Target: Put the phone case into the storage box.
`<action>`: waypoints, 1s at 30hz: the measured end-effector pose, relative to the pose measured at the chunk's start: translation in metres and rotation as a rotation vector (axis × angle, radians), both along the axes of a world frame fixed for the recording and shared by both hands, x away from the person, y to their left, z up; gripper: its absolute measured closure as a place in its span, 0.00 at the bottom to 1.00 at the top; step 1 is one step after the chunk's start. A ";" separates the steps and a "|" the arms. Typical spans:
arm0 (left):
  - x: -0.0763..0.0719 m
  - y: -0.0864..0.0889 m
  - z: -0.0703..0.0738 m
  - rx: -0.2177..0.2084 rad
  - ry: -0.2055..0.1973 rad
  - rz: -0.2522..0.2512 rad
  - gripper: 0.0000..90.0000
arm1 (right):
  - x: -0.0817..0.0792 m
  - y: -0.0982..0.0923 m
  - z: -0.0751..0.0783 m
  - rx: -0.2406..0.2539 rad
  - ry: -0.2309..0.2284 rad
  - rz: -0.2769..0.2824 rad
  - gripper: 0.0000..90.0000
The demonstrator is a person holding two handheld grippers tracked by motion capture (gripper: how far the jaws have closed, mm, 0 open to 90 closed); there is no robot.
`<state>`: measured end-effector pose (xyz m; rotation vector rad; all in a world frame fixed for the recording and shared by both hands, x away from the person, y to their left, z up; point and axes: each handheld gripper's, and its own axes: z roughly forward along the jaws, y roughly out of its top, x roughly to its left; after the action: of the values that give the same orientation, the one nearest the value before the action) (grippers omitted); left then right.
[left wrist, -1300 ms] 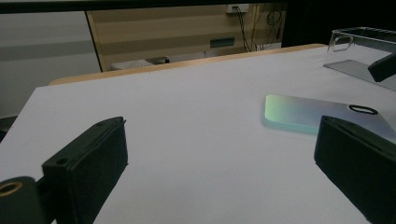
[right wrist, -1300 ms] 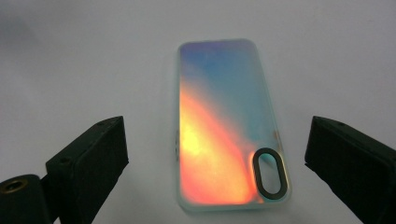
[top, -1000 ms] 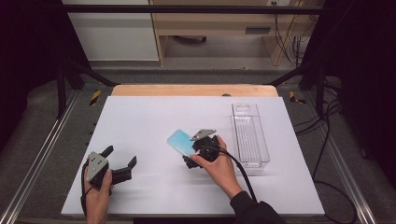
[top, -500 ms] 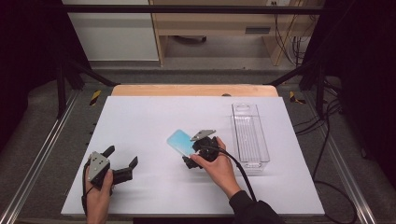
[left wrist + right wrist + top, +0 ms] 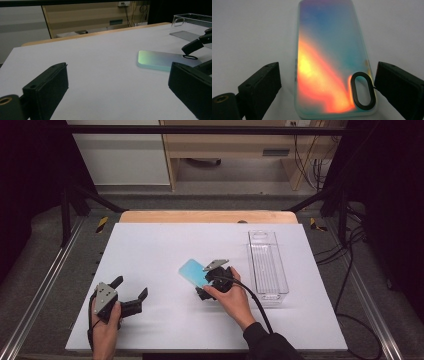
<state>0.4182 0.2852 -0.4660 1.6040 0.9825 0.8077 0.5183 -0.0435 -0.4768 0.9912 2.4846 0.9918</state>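
An iridescent phone case lies flat on the white table, back side up. Its black oval camera ring faces my right gripper. My right gripper straddles the near end of the case, and its jaws have just been closing a little. A gap still shows between the left pad and the case edge, so it is open. My left gripper rests near the table's front left, open with nothing between its fingers. From there the case and the right gripper lie ahead to the right.
A clear plastic bin stands lengthwise just right of the right hand, seen also as a bin corner. A wooden strip runs along the table's far edge. Metal rails and cables flank the table.
The right gripper's jaws have narrowed slightly around the case. Both hands and the case stay where they were.
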 end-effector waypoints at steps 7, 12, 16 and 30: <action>0.000 0.000 0.000 0.001 0.000 -0.001 0.03 | 0.003 -0.001 -0.006 -0.033 0.018 -0.008 0.09; 0.001 -0.001 0.000 0.003 0.001 -0.003 0.03 | 0.002 -0.001 -0.008 -0.029 0.017 -0.012 0.08; 0.001 -0.001 -0.001 0.005 0.004 -0.003 0.03 | 0.000 -0.002 -0.010 -0.011 0.009 -0.022 0.09; -0.002 -0.001 0.000 0.001 -0.003 0.002 0.03 | 0.000 -0.005 -0.006 -0.016 0.015 -0.026 0.20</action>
<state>0.4159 0.2841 -0.4655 1.6027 0.9814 0.8124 0.5184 -0.0484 -0.4824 1.0273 2.4817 0.9591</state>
